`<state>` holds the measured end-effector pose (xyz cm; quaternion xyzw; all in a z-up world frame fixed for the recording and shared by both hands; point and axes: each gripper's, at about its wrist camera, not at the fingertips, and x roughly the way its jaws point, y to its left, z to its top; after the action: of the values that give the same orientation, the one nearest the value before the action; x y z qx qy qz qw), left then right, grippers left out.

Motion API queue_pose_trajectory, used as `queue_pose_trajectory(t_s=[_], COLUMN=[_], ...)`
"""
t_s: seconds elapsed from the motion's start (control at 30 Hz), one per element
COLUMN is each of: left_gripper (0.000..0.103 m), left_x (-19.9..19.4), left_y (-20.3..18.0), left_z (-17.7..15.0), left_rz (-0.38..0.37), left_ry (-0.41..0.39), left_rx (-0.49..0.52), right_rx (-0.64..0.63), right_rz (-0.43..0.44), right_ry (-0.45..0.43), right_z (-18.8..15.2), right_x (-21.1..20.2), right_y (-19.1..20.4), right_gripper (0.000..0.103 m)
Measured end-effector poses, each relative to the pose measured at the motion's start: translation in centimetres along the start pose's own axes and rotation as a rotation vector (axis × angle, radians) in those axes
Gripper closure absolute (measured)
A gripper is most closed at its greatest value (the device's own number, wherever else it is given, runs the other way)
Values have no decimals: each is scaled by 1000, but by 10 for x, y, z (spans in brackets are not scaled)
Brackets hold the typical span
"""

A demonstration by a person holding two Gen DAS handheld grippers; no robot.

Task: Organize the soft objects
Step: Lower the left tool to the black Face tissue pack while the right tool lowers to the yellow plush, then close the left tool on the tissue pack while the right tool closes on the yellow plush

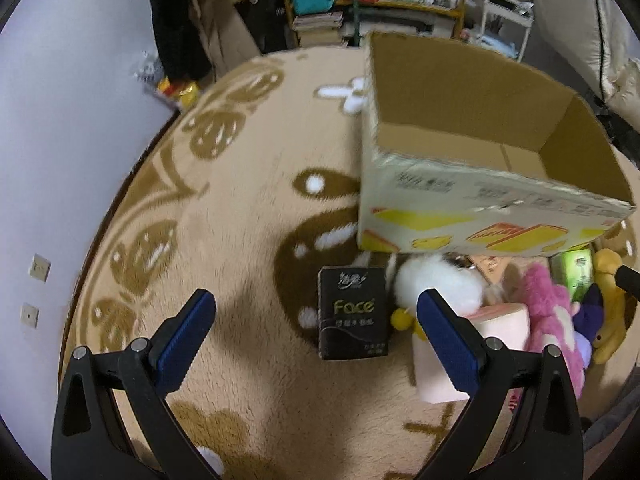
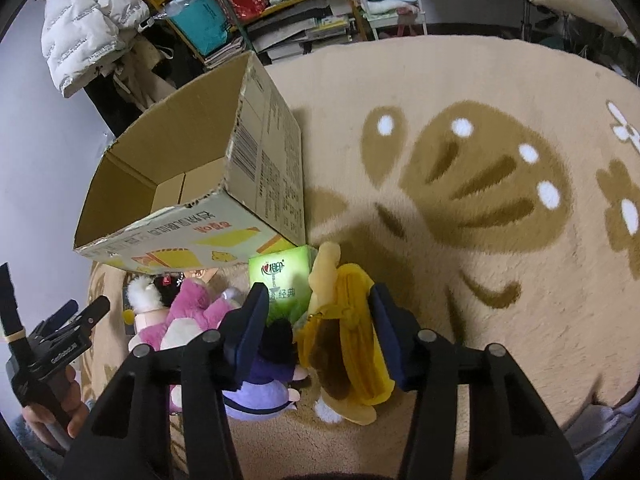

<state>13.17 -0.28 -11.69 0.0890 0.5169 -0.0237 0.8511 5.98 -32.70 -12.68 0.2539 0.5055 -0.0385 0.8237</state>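
Note:
An open cardboard box (image 1: 472,184) stands on the rug; it also shows in the right wrist view (image 2: 192,200). In front of it lie a black tissue pack (image 1: 353,312), a white plush (image 1: 440,284), a pink tissue pack (image 1: 492,344), a pink plush (image 1: 552,316), a green tissue pack (image 2: 280,280), a purple plush (image 2: 264,380) and a yellow plush (image 2: 344,332). My left gripper (image 1: 316,332) is open above the rug, before the black pack. My right gripper (image 2: 316,320) is open, its fingers either side of the yellow plush.
A beige patterned rug (image 2: 480,200) covers the floor. Cluttered shelves (image 2: 280,0) and a white jacket (image 2: 84,28) stand behind the box. A wall (image 1: 60,140) is at the left. The left gripper's handle and hand show in the right wrist view (image 2: 44,360).

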Motion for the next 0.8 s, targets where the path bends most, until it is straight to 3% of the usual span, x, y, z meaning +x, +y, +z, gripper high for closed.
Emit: queue_pose_trajectory(t_s=[0.5, 0.8], left_gripper=[3, 3], left_x=[43, 52], left_y=[3, -2], left_z=[-4, -5], left_rz=[2, 3], left_ry=[164, 185], left_rx=[-37, -18], right_rx=[30, 54], right_rz=[7, 8], right_ry=[46, 64], right_z=[0, 0], right_x=[11, 13], right_y=[-8, -12], right_gripper=[48, 48])
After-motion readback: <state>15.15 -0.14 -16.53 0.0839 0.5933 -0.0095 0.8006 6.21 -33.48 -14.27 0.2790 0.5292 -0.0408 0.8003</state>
